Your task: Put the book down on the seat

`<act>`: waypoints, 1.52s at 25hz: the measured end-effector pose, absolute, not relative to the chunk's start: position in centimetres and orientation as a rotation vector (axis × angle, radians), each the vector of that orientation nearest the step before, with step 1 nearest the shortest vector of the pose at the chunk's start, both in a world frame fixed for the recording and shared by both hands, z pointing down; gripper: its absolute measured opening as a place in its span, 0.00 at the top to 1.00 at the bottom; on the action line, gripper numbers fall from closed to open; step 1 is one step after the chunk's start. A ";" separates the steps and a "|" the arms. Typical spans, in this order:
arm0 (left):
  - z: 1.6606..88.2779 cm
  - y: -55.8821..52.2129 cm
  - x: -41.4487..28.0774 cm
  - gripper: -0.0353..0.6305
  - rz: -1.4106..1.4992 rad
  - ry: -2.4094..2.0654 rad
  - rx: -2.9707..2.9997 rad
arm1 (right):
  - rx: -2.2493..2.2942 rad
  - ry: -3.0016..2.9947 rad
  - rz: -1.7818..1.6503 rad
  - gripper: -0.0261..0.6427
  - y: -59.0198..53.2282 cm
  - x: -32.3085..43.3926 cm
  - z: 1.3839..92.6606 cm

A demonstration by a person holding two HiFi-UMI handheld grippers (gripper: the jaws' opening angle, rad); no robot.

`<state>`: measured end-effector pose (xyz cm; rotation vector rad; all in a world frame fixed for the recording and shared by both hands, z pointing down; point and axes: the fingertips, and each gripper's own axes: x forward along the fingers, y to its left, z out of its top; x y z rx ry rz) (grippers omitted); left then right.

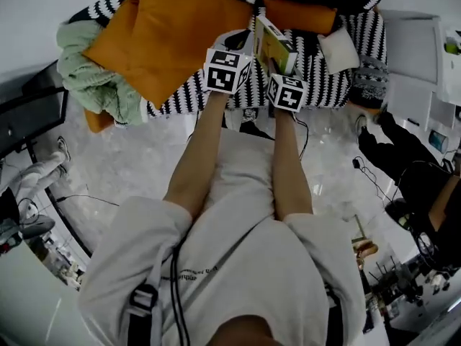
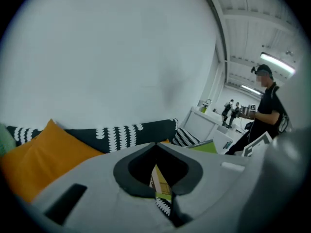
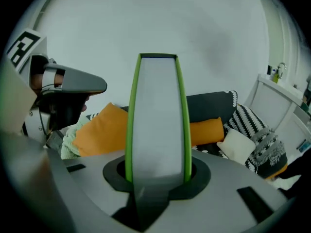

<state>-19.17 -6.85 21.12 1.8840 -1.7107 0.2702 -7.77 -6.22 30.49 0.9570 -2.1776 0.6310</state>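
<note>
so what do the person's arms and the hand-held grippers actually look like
A pale grey short-sleeved t-shirt leaves the forearms bare, and a black cable runs down the chest. The left hand-held gripper and the right hand-held gripper each have a smooth grey body with a dark collar round the jaws. Each carries a cube with black-and-white square markers: left cube, right cube.

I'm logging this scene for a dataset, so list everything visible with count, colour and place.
sofa cover: one, black-and-white, across the top
orange cushions: at least two, orange, one large left of centre, one at back right
blanket: one, pale green, sofa's left end
white cushion: one, white, sofa's right
book: one, yellow with green edges, upright above the sofa
bystander: one, dark clothes, floor at right
left tongs: grey, shut, empty
right tongs: grey, gripping the book
</note>
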 end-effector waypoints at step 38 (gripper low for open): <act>57.0 -6.2 -9.3 0.94 0.817 -0.983 2.122 | 1.244 -2.280 1.816 0.77 -2.1 4.4 60.8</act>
